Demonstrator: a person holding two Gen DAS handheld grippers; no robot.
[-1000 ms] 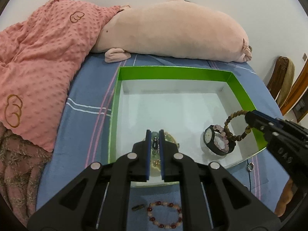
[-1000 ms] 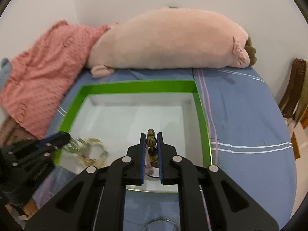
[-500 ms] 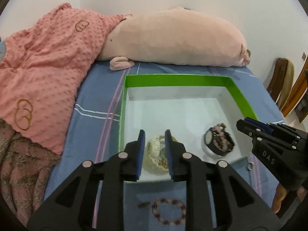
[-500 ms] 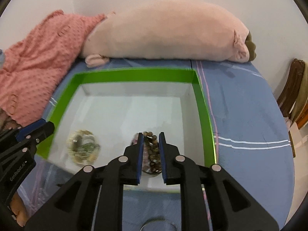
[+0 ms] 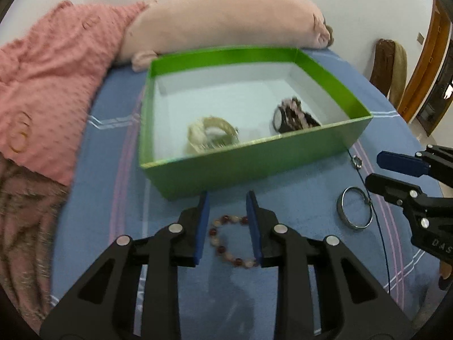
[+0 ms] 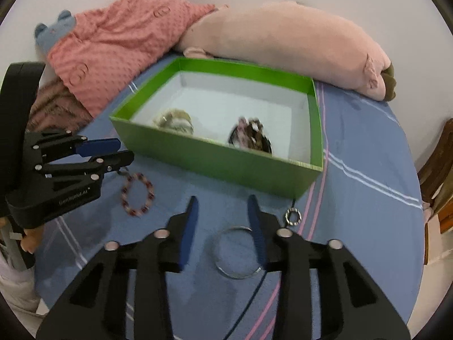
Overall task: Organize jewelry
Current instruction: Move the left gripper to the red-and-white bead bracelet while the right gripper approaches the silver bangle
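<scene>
A green box [image 5: 254,161] [image 6: 215,164] sits on the blue bedspread. Inside lie a pale gold bracelet pile [image 5: 211,136] [image 6: 174,123] and a black watch with pink and brown bead bracelets [image 5: 293,116] [image 6: 250,136]. My left gripper [image 5: 228,215] [image 6: 120,151] is open, just above a red and pink bead bracelet [image 5: 230,240] [image 6: 137,194] in front of the box. My right gripper [image 6: 222,215] [image 5: 378,170] is open over a silver bangle [image 6: 236,253] [image 5: 355,211]. A small silver ring on a dark cord [image 6: 293,215] [image 5: 356,161] lies near the box corner.
A long pink plush pillow [image 5: 226,19] [image 6: 283,45] lies behind the box. A pink dotted blanket [image 5: 53,68] [image 6: 119,39] is heaped at the left. A wooden chair [image 5: 390,68] [image 6: 436,170] stands past the bed's right edge.
Both grippers have opened, leaving their bracelets in the box. They have pulled back and down to the bedspread in front of it.
</scene>
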